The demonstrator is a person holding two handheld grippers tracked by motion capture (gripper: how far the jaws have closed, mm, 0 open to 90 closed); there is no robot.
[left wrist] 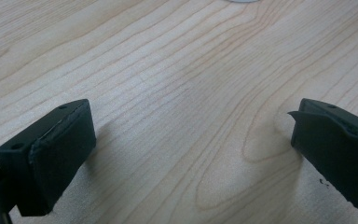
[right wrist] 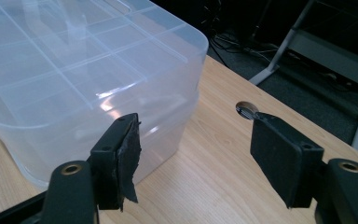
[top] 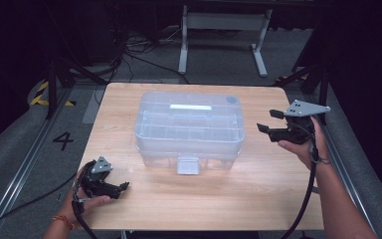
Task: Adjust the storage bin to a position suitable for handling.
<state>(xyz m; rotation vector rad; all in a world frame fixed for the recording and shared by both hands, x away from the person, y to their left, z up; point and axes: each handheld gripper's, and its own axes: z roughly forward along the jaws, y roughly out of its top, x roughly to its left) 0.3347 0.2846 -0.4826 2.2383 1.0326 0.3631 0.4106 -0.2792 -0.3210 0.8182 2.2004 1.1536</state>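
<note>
1. Your fingers stand apart on both grippers, with nothing between them: the left gripper (top: 122, 186) sits low over the table's near left corner, and the right gripper (top: 268, 122) is held up off the table's right side, pointing toward the box.
2. Your table (top: 258, 194) is a light wood top, bare apart from the box; the left gripper view shows its grain running between the two dark fingers (left wrist: 58, 149).
3. Your box (top: 189, 124) is a clear plastic bin with a ribbed lid on it, standing in the middle of the table, a little toward the far side. A pale latch (top: 188, 165) hangs at the middle of its near wall.
4. In the right gripper view the box (right wrist: 74, 79) lies ahead and to the left of the fingers (right wrist: 279, 156), near them but not touching; the left pad looks frayed at its lower edge.
5. A small round hole (right wrist: 247, 110) sits in the table just past the right finger in that view.
6. Your left hand (top: 87, 199) rests at the table edge.
</note>
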